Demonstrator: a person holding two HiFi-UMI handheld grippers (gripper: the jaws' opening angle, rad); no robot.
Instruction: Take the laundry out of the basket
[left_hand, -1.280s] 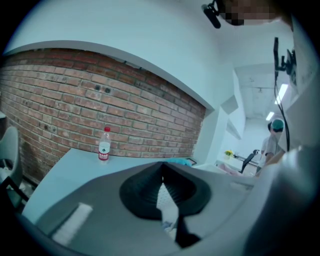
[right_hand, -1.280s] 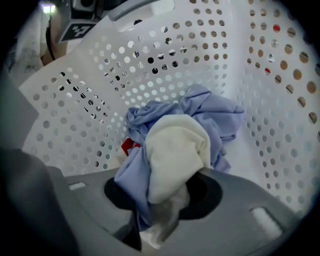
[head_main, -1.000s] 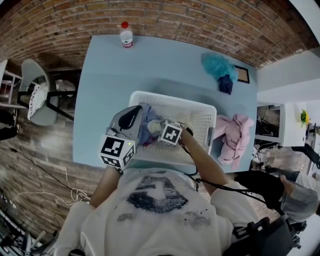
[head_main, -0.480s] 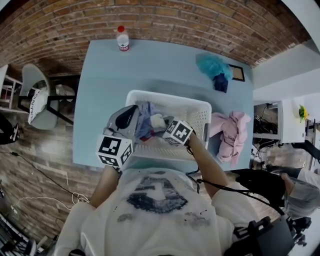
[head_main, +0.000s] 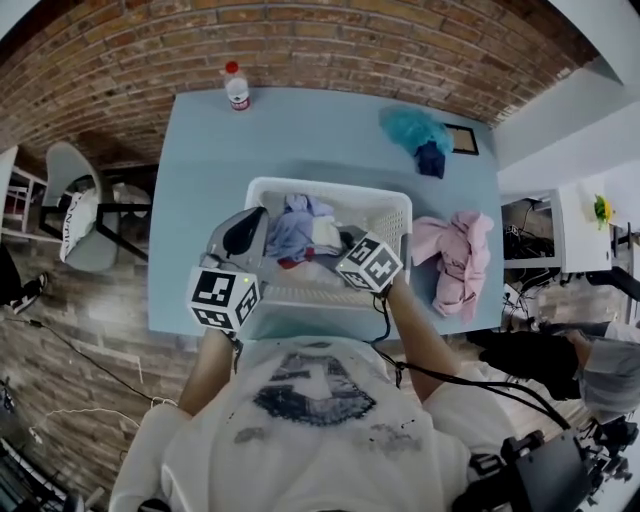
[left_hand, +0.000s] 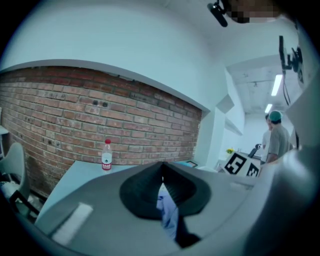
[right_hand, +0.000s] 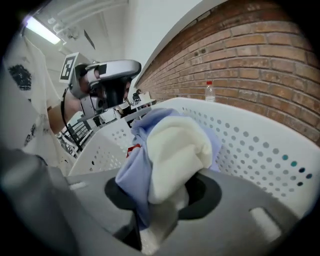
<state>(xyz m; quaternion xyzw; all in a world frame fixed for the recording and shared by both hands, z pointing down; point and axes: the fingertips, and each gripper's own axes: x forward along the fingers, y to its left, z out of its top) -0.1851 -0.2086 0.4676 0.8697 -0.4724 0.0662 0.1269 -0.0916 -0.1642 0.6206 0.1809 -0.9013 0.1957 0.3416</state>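
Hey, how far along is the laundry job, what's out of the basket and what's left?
Apparently done: pink garment and teal garment lie on the table outside the basket. In hand: left claw grips blue cloth, right claw grips it plus cream cloth, over the basket. Left: at least a red piece inside.

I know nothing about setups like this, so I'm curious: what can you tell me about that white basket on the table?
The white basket looks plastic, rectangular, its walls dotted with round holes. It stands upright on the blue table, near the person's edge. Bluish cloth, cream cloth and something red show within its walls. A pink garment lies beside it.
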